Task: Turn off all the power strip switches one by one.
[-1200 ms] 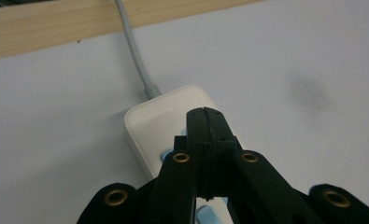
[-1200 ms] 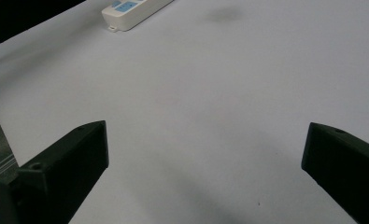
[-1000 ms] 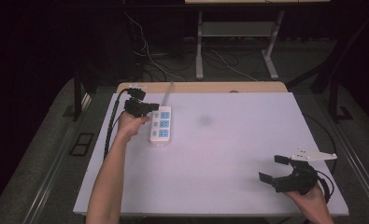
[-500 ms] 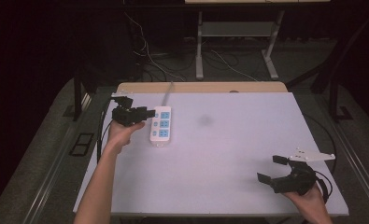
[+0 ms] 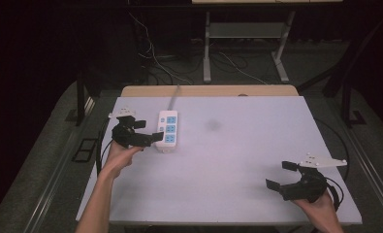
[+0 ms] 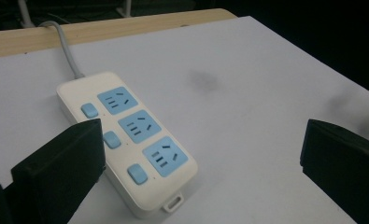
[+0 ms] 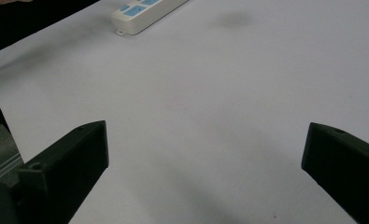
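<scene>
1. While the white table (image 5: 237, 145) bears just one item, I judge the job barely begun: the power strip (image 5: 167, 131) lies near its far left corner, untouched.
2. I have the left gripper (image 5: 148, 132) just beside the strip; its jaws have just been opening, nothing between them.
3. I hold the right gripper (image 5: 281, 175) well apart, near the table's near right corner, jaws spread and empty.
4. Left gripper view gives me the three blue sockets (image 6: 138, 125) and the switches (image 6: 110, 139); the high view blurs them.
</scene>
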`<action>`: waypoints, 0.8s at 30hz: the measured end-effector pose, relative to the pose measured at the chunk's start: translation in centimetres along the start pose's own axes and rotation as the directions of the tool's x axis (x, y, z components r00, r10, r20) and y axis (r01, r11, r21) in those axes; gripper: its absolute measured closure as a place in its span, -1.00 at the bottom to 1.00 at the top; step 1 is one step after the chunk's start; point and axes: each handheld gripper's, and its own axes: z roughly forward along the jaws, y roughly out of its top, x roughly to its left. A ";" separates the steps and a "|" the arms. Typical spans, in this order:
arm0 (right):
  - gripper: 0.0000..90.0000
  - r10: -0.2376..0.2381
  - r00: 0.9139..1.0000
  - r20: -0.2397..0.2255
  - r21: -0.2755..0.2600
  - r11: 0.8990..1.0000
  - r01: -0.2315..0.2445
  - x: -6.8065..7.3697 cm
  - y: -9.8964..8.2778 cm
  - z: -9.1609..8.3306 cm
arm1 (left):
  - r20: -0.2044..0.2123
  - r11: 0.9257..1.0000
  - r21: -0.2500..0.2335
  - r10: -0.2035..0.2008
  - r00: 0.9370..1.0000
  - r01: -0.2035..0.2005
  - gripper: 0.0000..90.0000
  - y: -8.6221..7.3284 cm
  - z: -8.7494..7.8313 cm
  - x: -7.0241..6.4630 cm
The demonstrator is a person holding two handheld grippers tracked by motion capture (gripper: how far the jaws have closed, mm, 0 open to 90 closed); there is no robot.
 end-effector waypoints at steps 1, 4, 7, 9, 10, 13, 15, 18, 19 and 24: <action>-0.99 0.000 1.000 0.000 0.000 1.000 0.000 0.0 0.0 0.0 | 0.003 1.000 -0.003 0.002 1.000 -0.002 -1.00 -0.3 -0.1 -0.3; -0.99 0.001 1.000 -0.001 0.002 1.000 -0.001 0.1 0.0 0.1 | 0.011 1.000 -0.014 0.009 1.000 -0.009 -1.00 -1.1 -0.4 -1.2; -0.99 -0.002 1.000 -0.003 0.001 1.000 0.002 0.2 0.0 0.1 | 0.026 0.999 -0.038 0.013 1.000 -0.012 -1.00 -2.1 -0.8 -1.8; -0.99 -0.001 1.000 -0.004 0.001 1.000 0.001 0.2 0.0 0.1 | 0.029 0.999 -0.048 0.007 1.000 -0.006 -1.00 -2.8 -1.0 -2.0; -0.99 -0.001 1.000 -0.004 0.002 1.000 0.001 0.2 0.0 0.1 | 0.032 0.999 -0.050 0.009 0.999 -0.008 -1.00 -3.1 -1.0 -2.1; -0.99 0.002 1.000 -0.004 0.000 1.000 -0.002 0.1 0.0 0.1 | 0.039 0.998 -0.059 0.010 0.999 -0.007 -1.00 -3.9 -1.3 -2.6; -0.99 0.002 1.000 -0.005 -0.001 1.000 -0.002 0.2 0.0 0.1 | 0.042 0.998 -0.060 0.017 0.999 -0.015 -1.00 -4.2 -1.3 -3.0; -0.99 0.006 1.000 -0.011 -0.002 1.000 -0.006 0.2 0.0 0.1 | 0.051 0.998 -0.065 0.023 0.998 -0.019 -1.00 -4.9 -1.4 -3.7; -0.99 0.007 1.000 -0.013 -0.003 1.000 -0.007 0.2 0.0 0.2 | 0.057 0.997 -0.071 0.022 0.998 -0.017 -1.00 -5.1 -1.4 -3.9; -0.99 0.010 1.000 -0.024 -0.004 1.000 -0.010 0.4 0.0 0.3 | 0.072 0.996 -0.079 0.033 0.997 -0.027 -1.00 -6.0 -1.4 -4.9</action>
